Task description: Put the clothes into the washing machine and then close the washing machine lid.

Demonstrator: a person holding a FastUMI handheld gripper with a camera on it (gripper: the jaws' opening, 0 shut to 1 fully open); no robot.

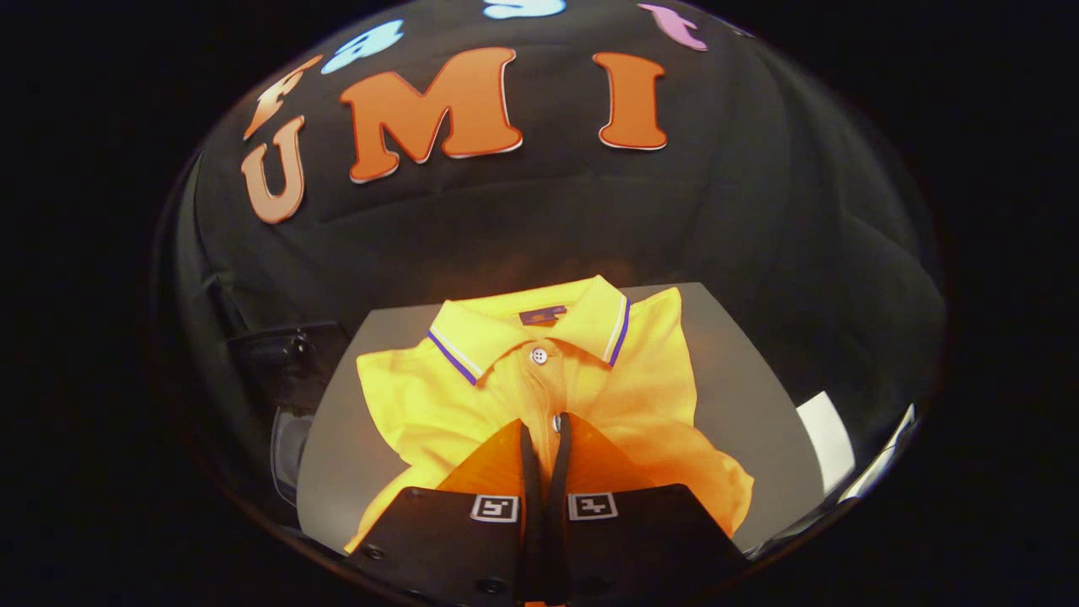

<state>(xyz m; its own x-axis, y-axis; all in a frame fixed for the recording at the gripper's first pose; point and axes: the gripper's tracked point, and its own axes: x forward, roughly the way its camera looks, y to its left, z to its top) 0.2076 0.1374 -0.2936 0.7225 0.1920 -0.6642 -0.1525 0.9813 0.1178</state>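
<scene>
While the gripper (545, 430) sits low over the yellow polo shirt (539, 396), its fingers stand nearly pressed together at the button placket, with only a narrow gap; whether cloth is pinched there cannot be told. Shirt lies flat on the grey surface (742, 396), centre of the frame, collar (531, 324) pointing away. For a secure pick, gather a fold of several fabric layers near the placket, then lift straight up so the sleeves trail clear

Handheld two-finger gripper (545, 430), seen from its own camera

Two wedge-shaped fingers (590, 459) taper forward to narrow tips, with slim pads along their inner faces. Behind them sits a dark blocky body bearing two small square black-and-white markers and several round screw heads.
</scene>
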